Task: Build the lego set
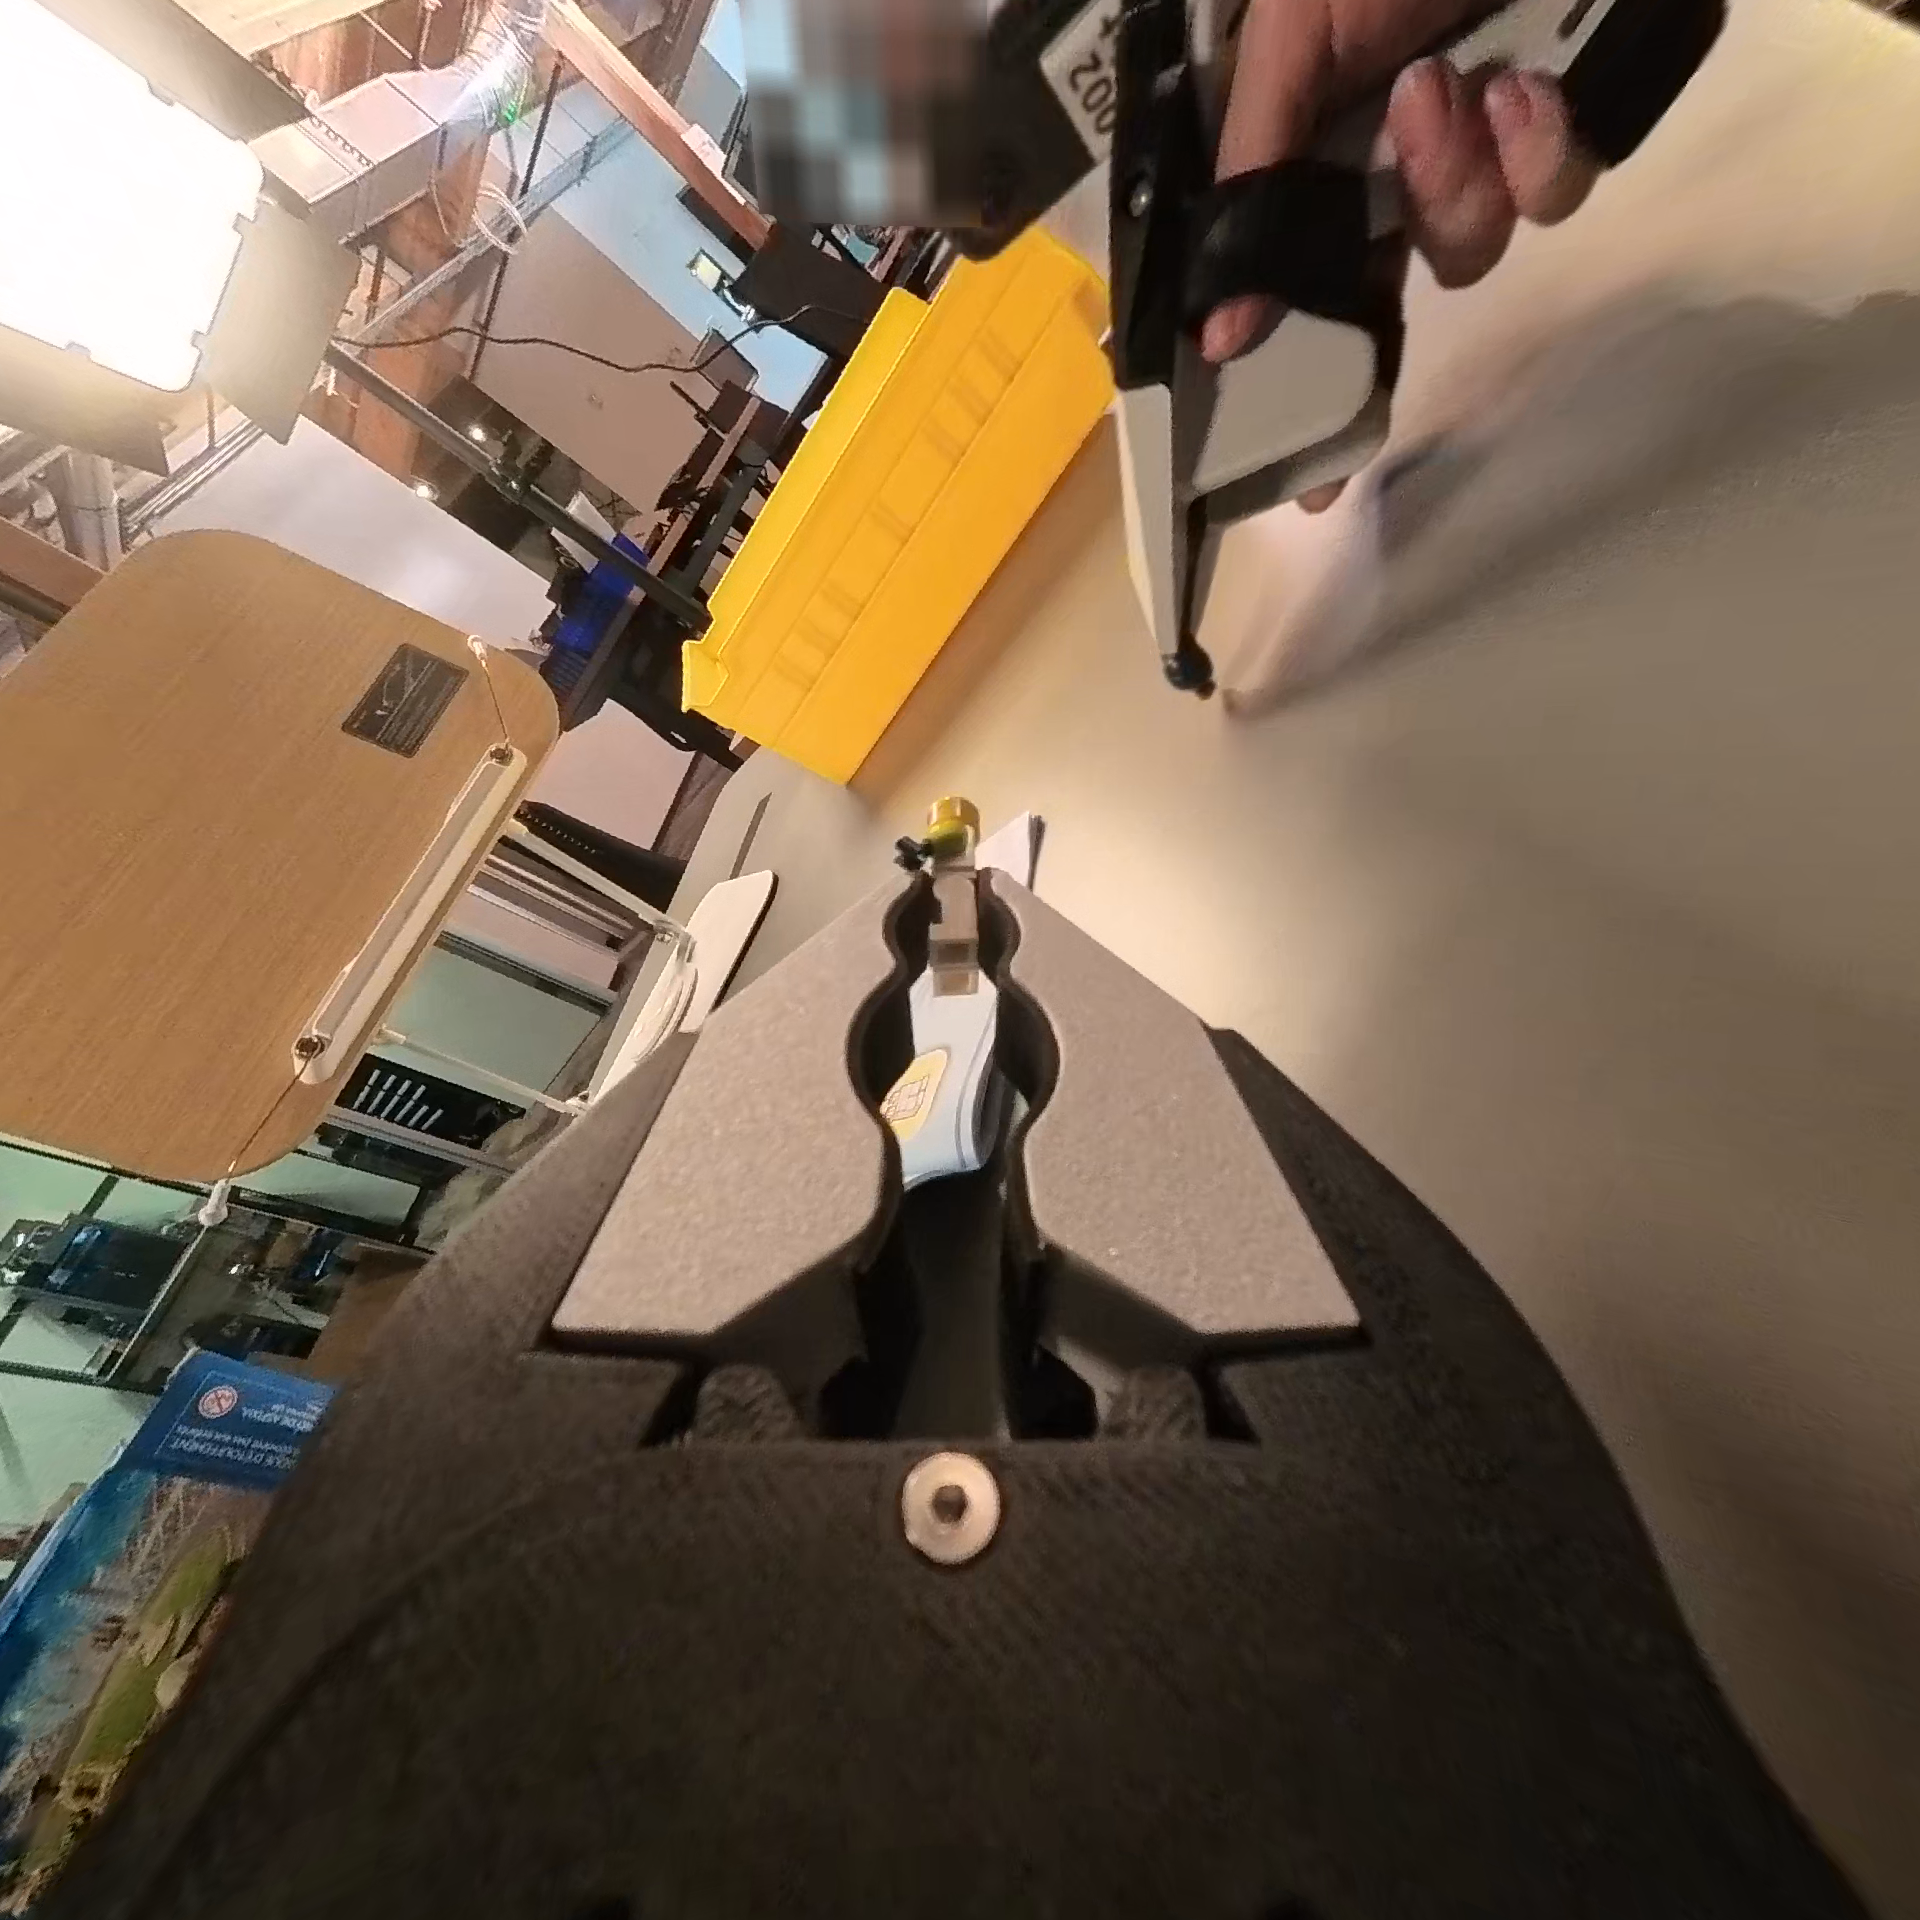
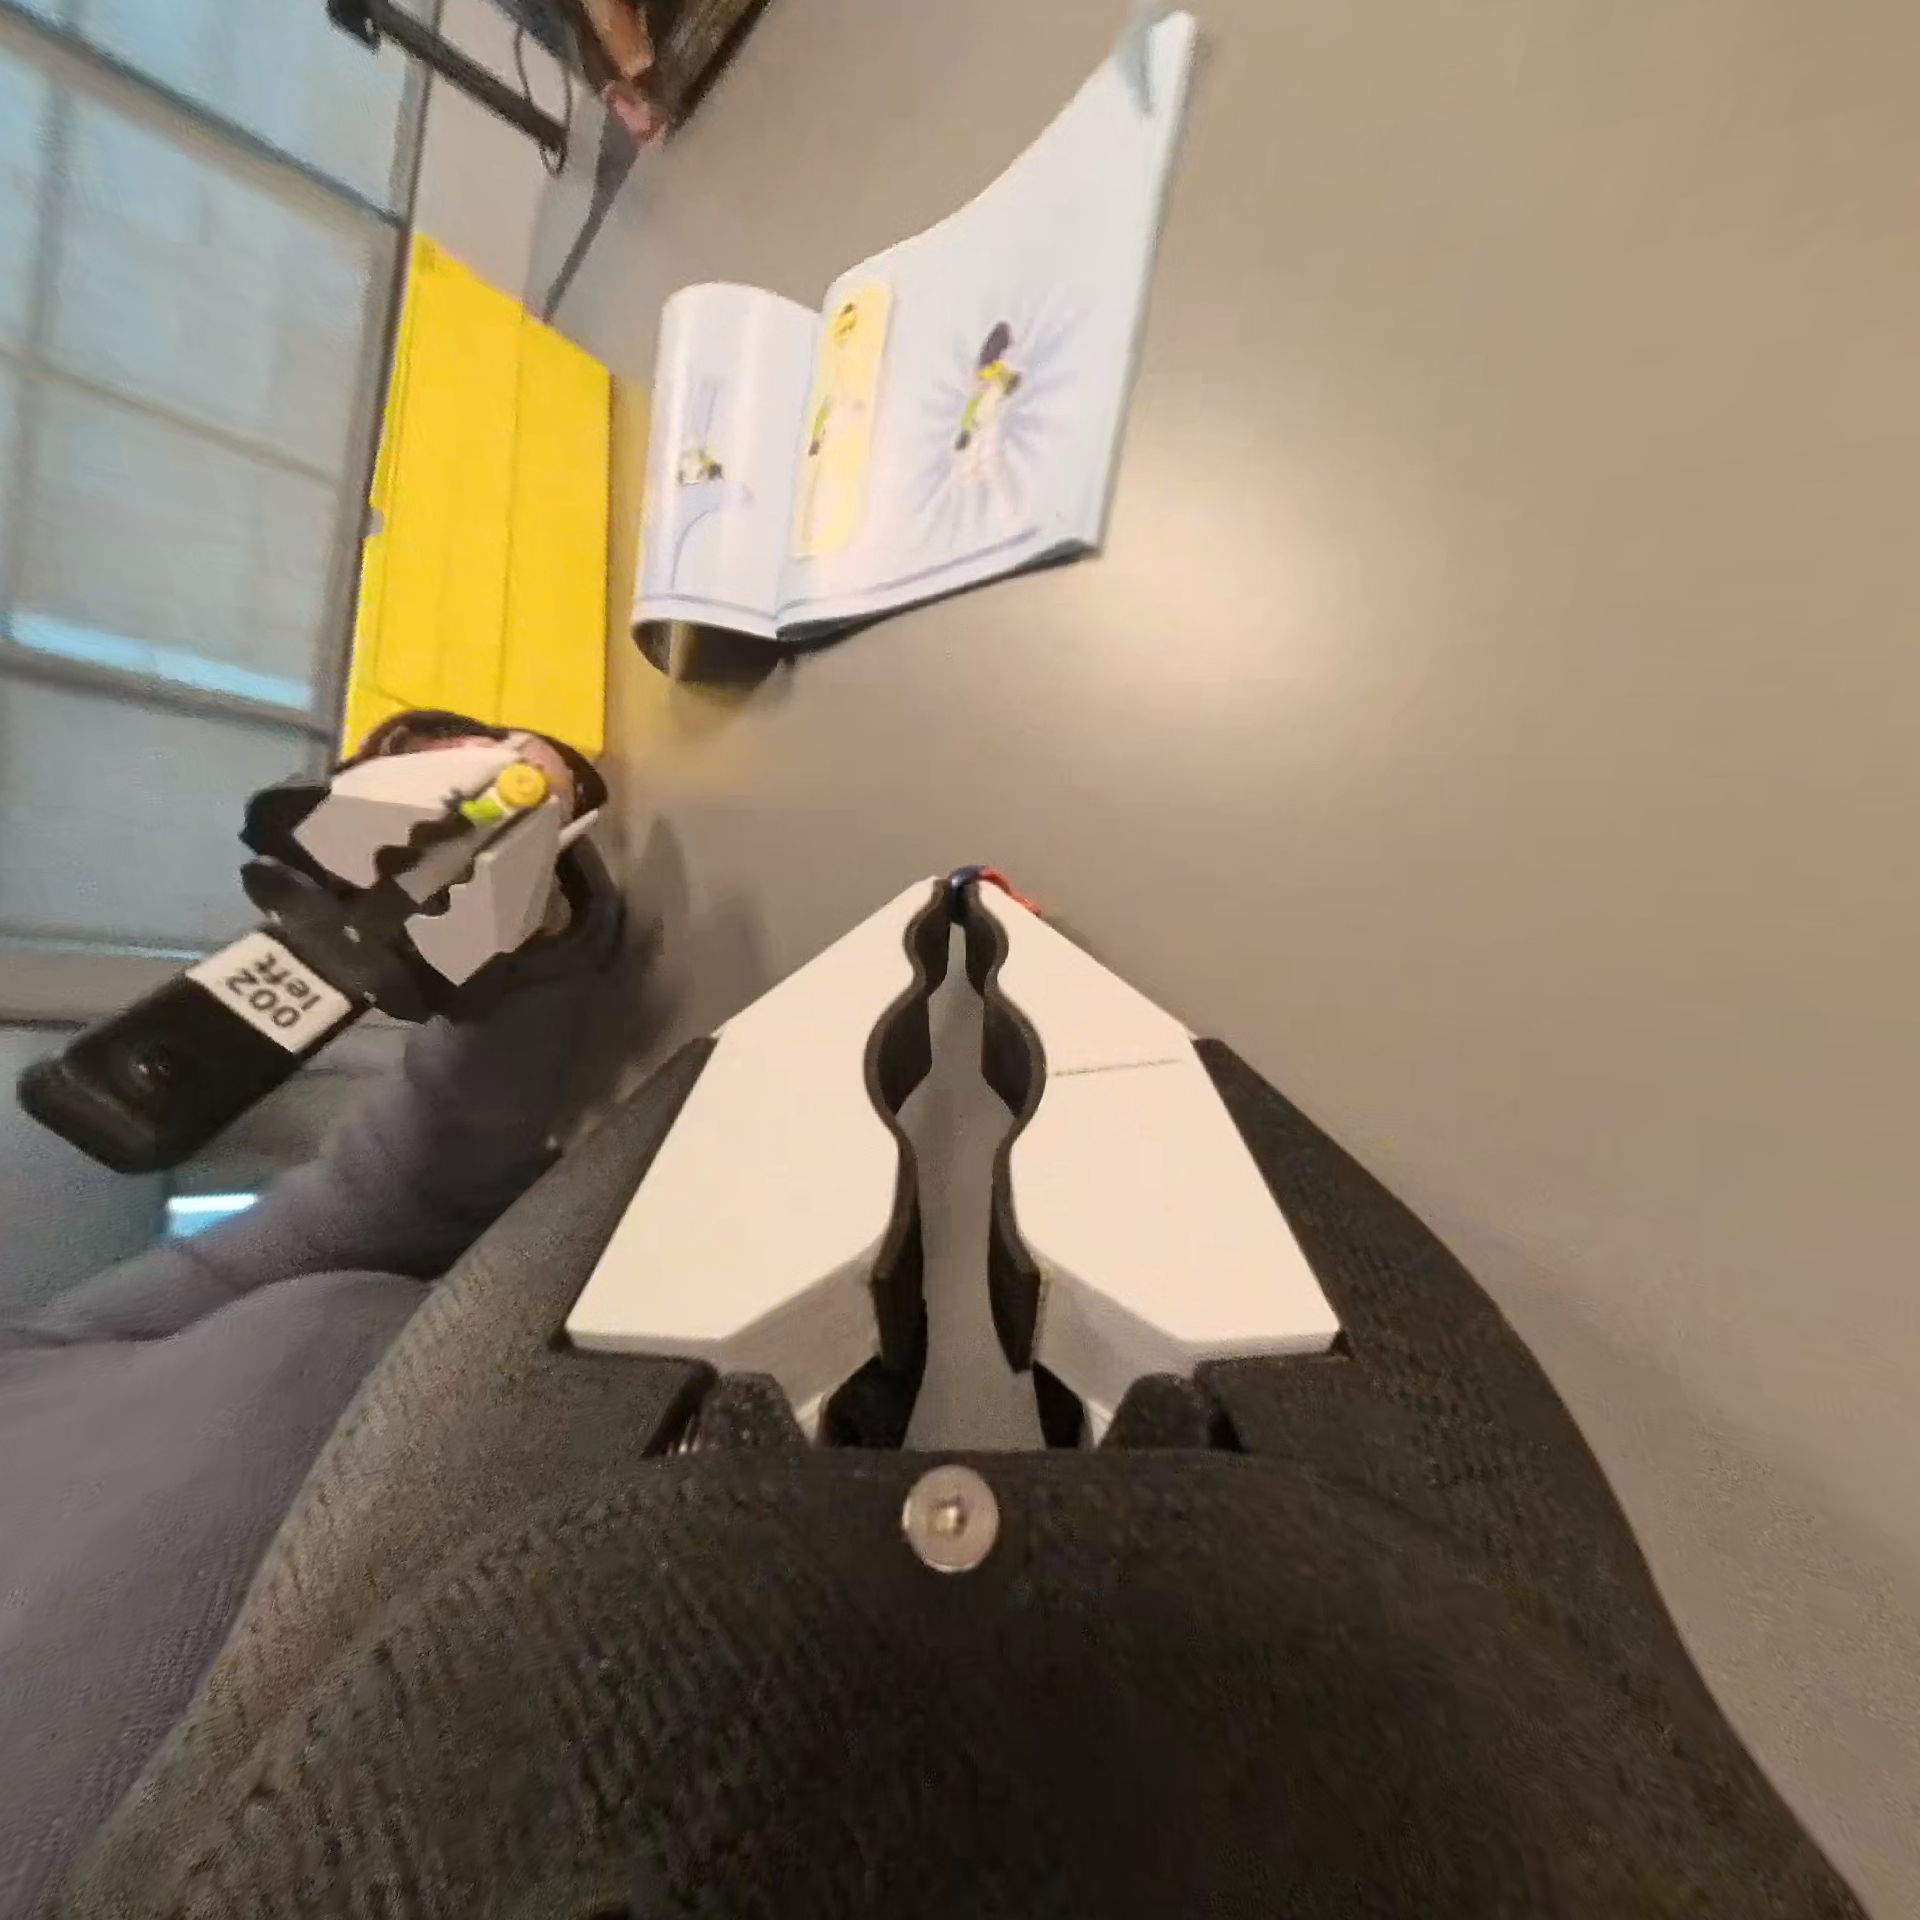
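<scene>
My left gripper (image 1: 951,883) is shut on a lego minifigure (image 1: 951,862); its yellow head and grey body stick out past the fingertips. The right wrist view shows this gripper (image 2: 457,842) at the left, held above the table with the minifigure (image 2: 509,795) in it. My right gripper (image 2: 961,899) is shut on a small dark blue piece (image 2: 964,881) at its very tips, low over the grey table. A bit of red shows beside the piece. In the left wrist view the right gripper (image 1: 1190,665) is at the upper right, apart from the minifigure.
An open instruction booklet (image 2: 935,416) lies on the grey table (image 2: 1455,623). A yellow bin (image 1: 904,499) stands at the table's far edge and also shows in the right wrist view (image 2: 478,499). A blue lego box (image 1: 135,1558) and a wooden chair back (image 1: 239,831) are at the left. Across from one pair of fingers to the other is roughly 12 cm.
</scene>
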Action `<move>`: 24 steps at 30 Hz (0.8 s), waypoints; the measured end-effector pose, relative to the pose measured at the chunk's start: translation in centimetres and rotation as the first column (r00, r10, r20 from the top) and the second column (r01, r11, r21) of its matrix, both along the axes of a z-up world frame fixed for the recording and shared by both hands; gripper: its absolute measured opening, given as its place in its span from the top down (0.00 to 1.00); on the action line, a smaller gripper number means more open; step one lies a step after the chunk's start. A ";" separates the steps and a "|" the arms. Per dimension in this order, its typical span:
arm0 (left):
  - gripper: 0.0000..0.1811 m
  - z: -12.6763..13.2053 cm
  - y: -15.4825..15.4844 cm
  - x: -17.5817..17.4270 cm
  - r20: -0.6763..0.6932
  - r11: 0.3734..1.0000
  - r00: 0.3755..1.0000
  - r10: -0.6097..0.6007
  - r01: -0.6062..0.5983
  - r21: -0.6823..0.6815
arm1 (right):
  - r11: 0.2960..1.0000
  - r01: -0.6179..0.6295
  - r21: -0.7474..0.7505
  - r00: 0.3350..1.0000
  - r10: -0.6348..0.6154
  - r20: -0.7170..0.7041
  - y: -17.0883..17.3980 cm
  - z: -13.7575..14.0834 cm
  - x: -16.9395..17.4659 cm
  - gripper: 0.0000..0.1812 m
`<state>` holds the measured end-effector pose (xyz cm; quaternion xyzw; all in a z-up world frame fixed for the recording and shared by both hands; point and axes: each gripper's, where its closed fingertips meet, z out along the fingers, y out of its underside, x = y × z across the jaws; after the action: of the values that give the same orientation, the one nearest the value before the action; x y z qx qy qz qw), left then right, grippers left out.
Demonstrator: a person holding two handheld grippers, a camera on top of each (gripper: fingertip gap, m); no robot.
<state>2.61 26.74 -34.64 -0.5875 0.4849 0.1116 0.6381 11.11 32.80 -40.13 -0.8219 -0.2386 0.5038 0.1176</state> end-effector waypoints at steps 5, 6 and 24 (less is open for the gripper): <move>0.97 0.0 0.0 0.1 0.008 1.000 1.000 -0.005 0.005 -0.005 | 0.993 0.047 -0.105 0.997 -0.054 -0.062 0.0 -0.1 0.8 1.00; 0.97 -0.1 -0.1 0.1 0.009 1.000 1.000 -0.007 0.007 -0.007 | 0.993 0.052 -0.110 0.996 -0.059 -0.067 0.0 -0.1 1.0 1.00; 0.97 -0.3 -0.4 0.7 0.015 1.000 1.000 -0.024 0.024 -0.017 | 0.933 -0.071 0.353 0.971 -0.016 0.239 1.5 -1.6 4.9 0.97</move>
<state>3.35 26.38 -34.93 -0.5880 0.4882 0.0955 0.6378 16.03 34.31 -41.74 -0.8374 -0.3504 0.3513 0.2292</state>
